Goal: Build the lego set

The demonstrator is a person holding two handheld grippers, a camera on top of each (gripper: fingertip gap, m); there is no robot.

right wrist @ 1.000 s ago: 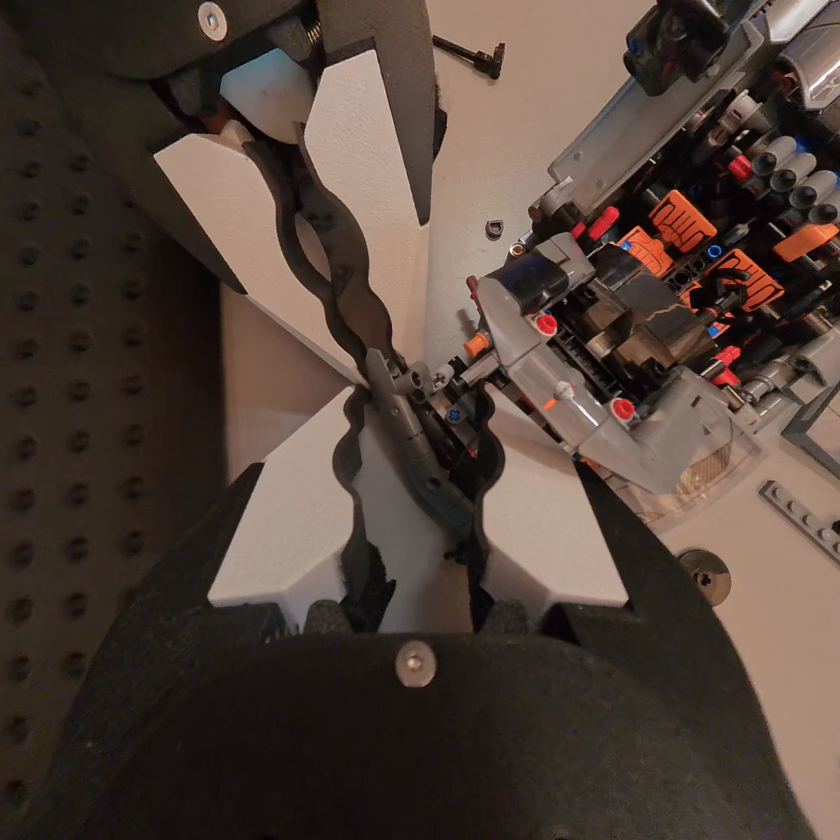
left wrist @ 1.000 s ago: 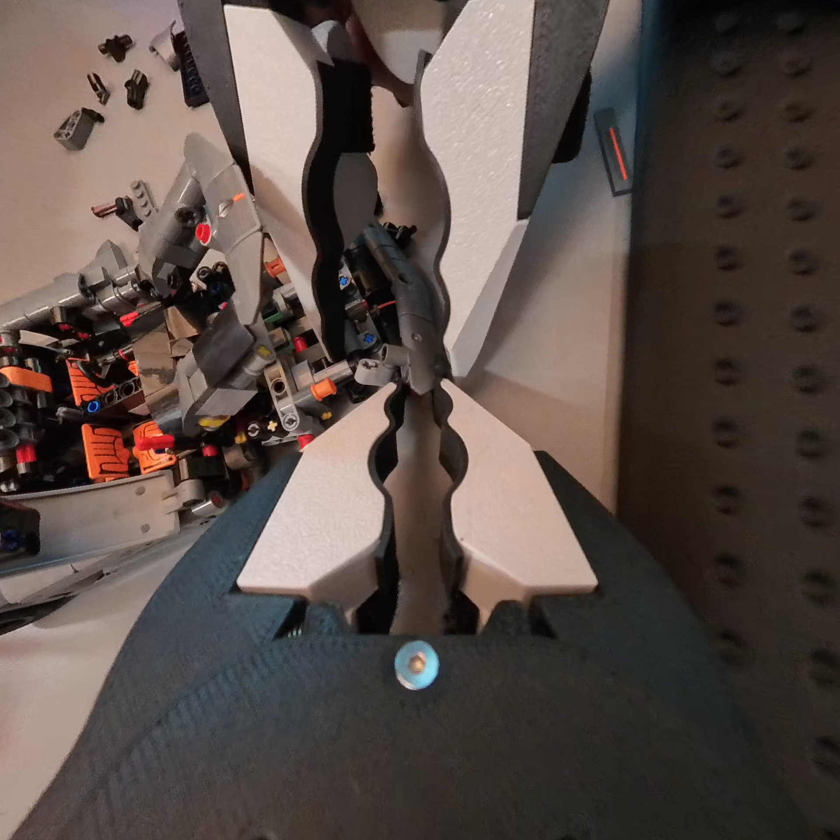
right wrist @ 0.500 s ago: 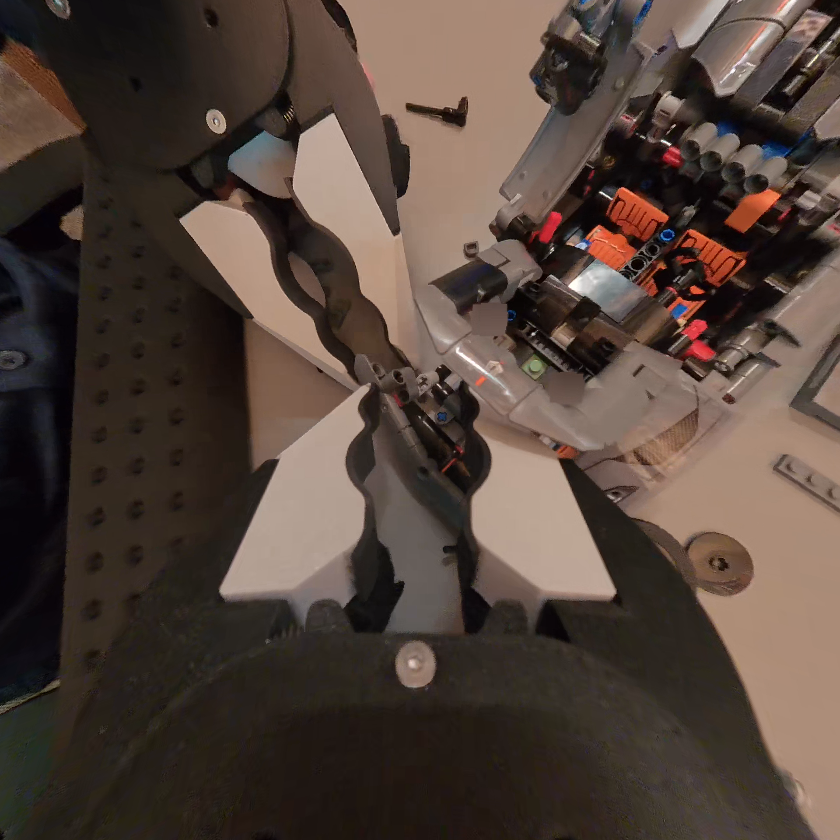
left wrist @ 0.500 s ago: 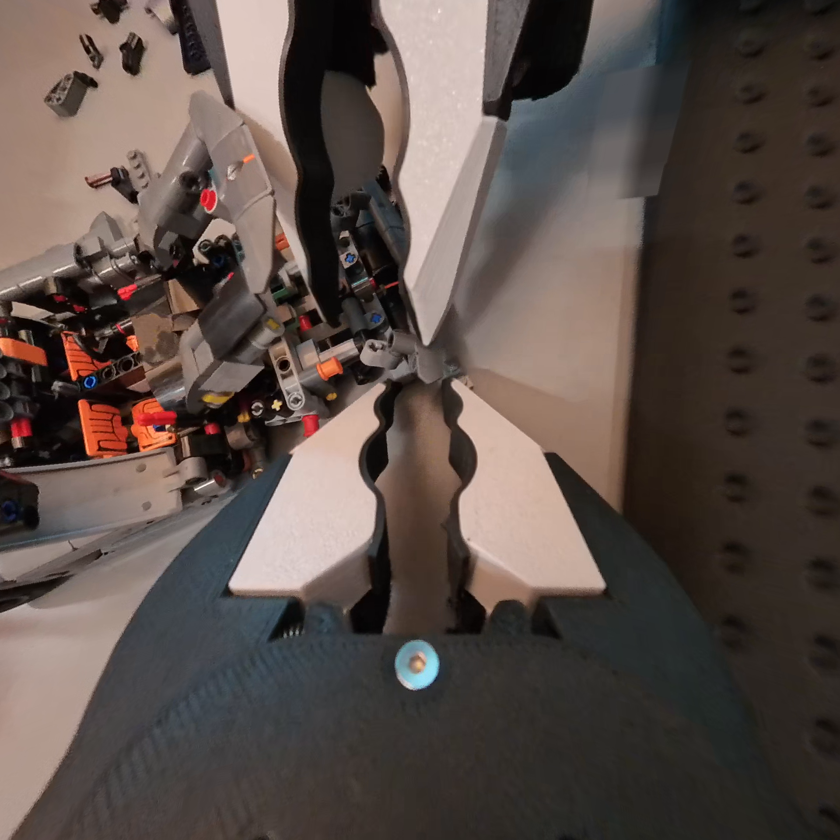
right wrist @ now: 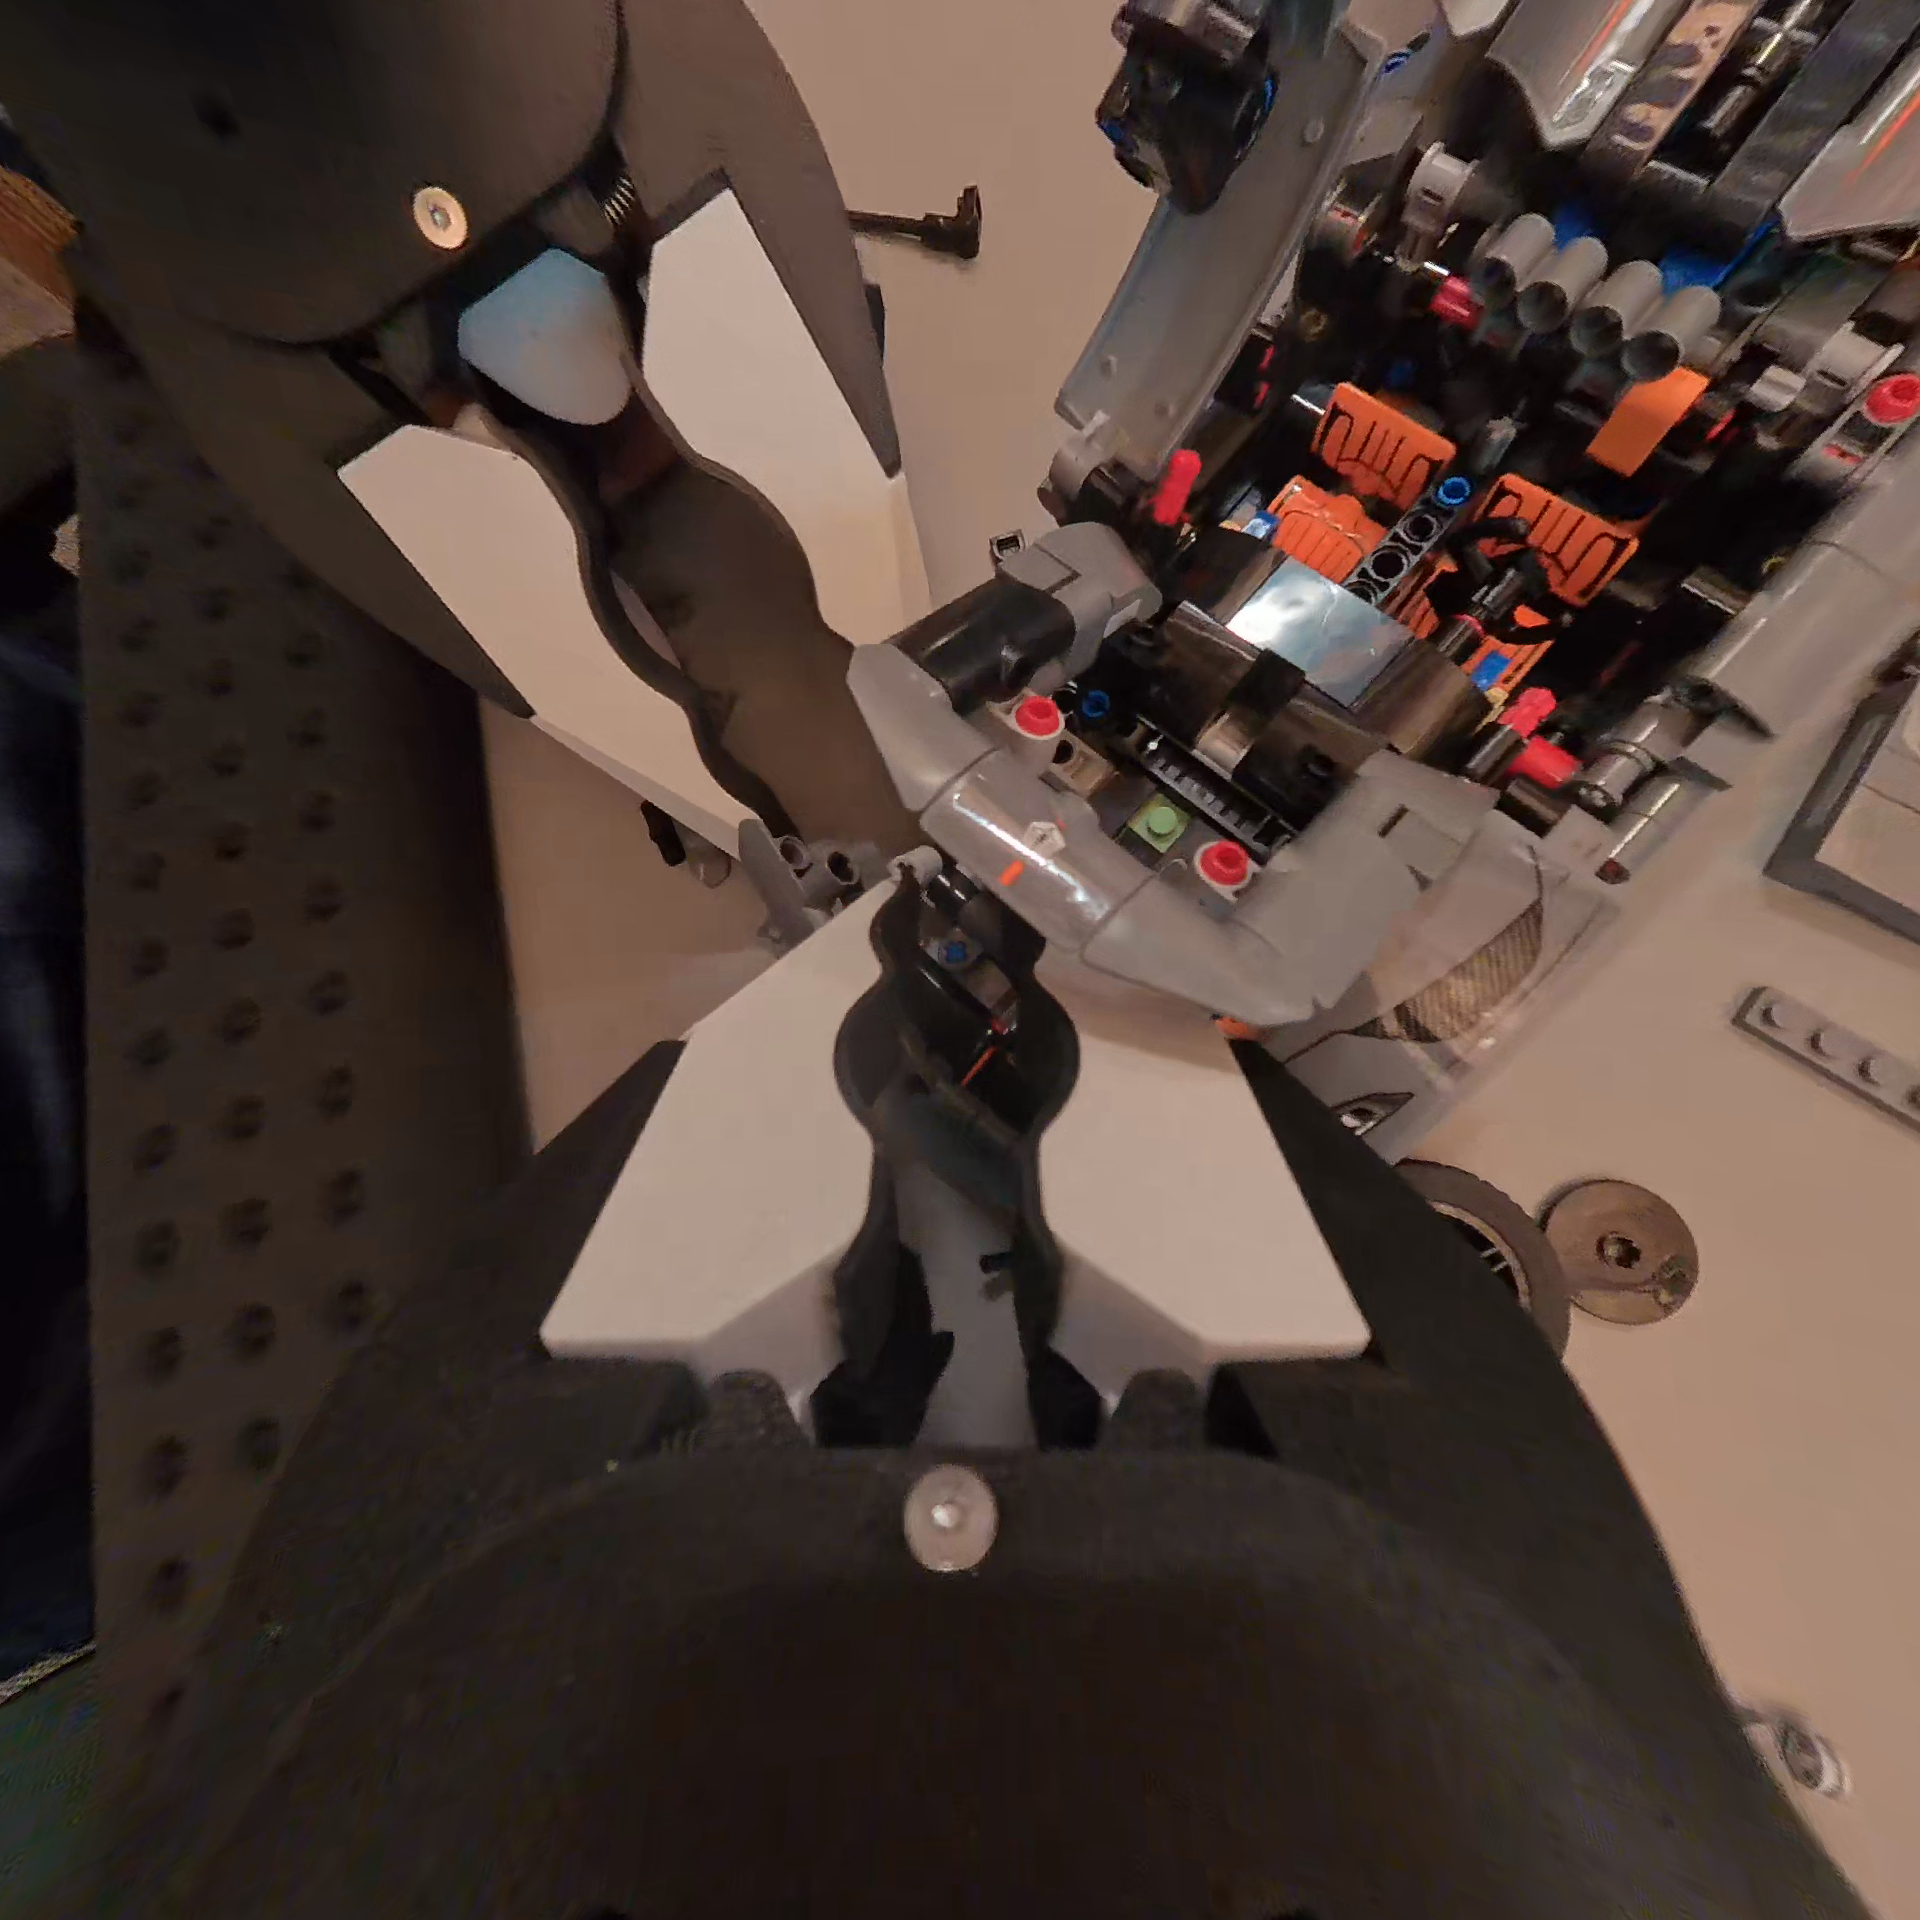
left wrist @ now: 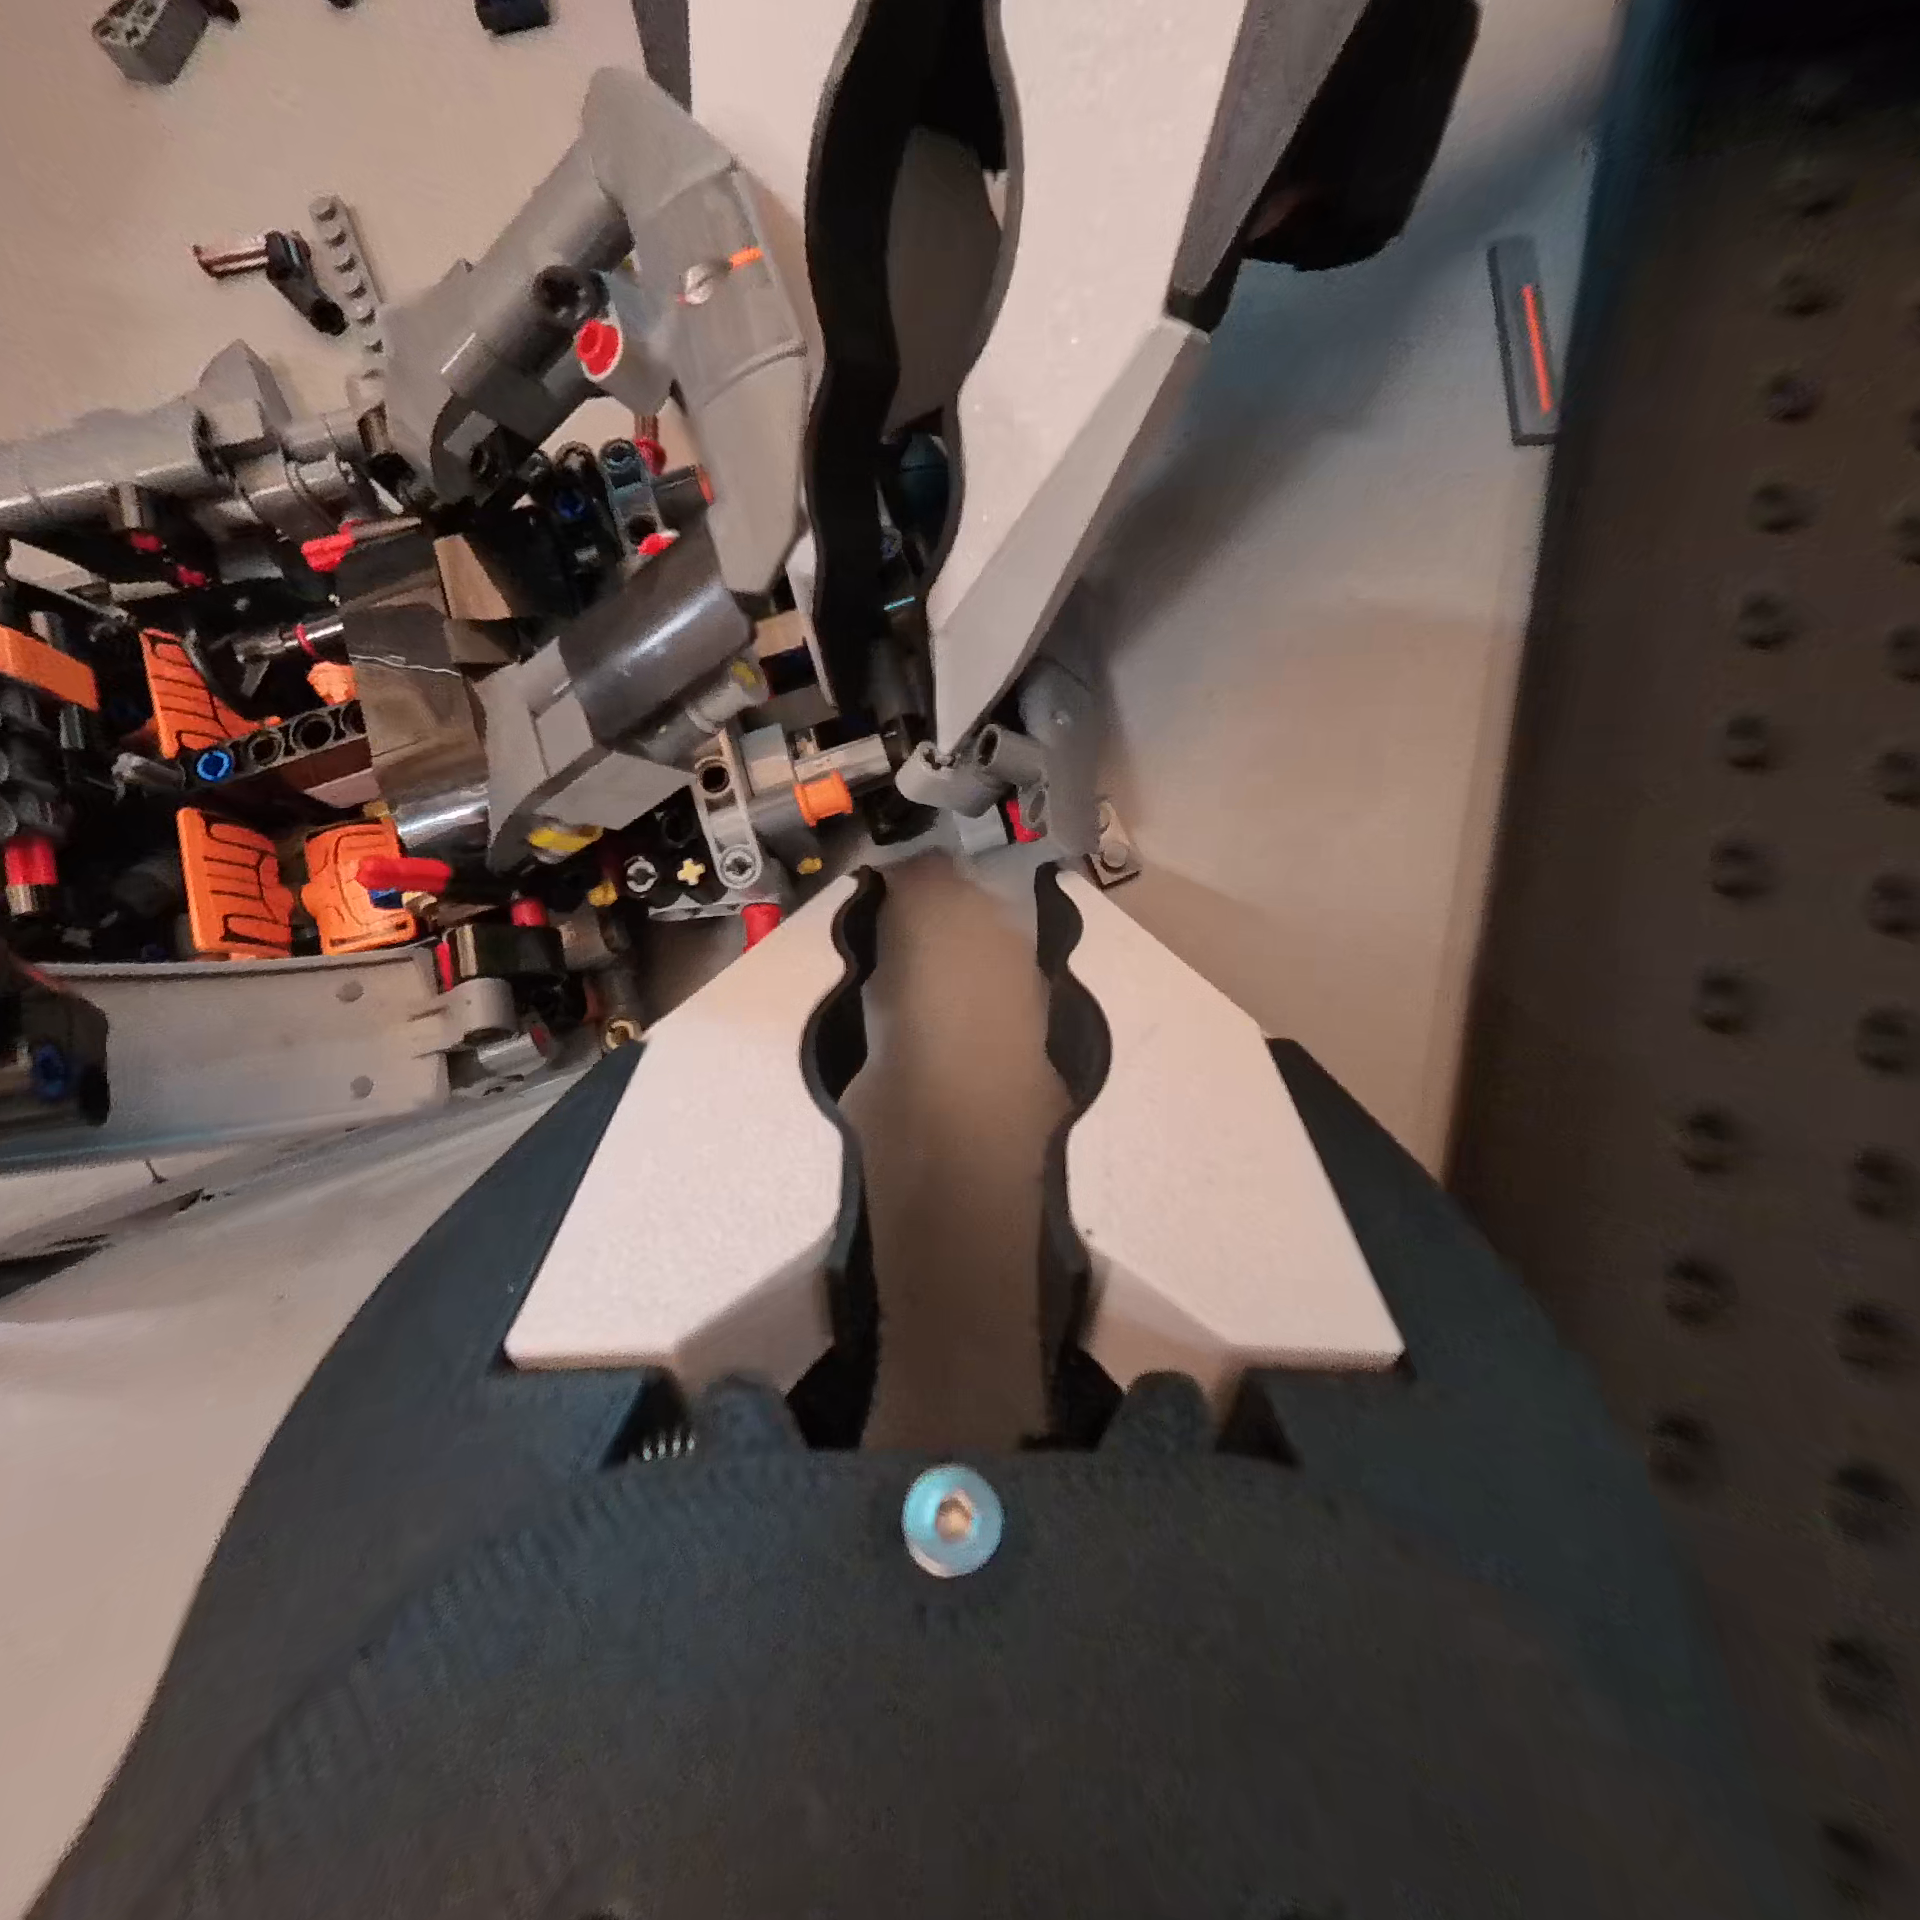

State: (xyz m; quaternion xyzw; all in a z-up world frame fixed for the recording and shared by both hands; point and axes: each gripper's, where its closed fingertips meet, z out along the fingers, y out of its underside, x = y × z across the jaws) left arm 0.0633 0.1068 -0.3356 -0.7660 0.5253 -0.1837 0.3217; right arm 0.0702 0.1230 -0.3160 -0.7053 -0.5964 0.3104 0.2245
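Left wrist view: left gripper (left wrist: 951,883) fingers apart, holding nothing, dark pegboard (left wrist: 1714,935) close beside | right wrist view: right gripper (right wrist: 961,914) fingers pinch lego car (right wrist: 1195,790) part; black wheel (right wrist: 1496,1247) on surface (right wrist: 1714,1455) only here.

Model: part-built grey lego car (right wrist: 1195,894), orange seats (left wrist: 223,883) exposed, on the table (right wrist: 997,343).
Loose pieces: grey strip (right wrist: 1829,1060), black pin (right wrist: 920,221) nearby.

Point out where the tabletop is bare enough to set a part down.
Bare beige tabletop lies between the flat grey studded plate and the round metal disc, and past it toward the camera. Another strip runs between the gripper tips and the dark pegboard panel. It is crowded around the grey-and-orange lego model.
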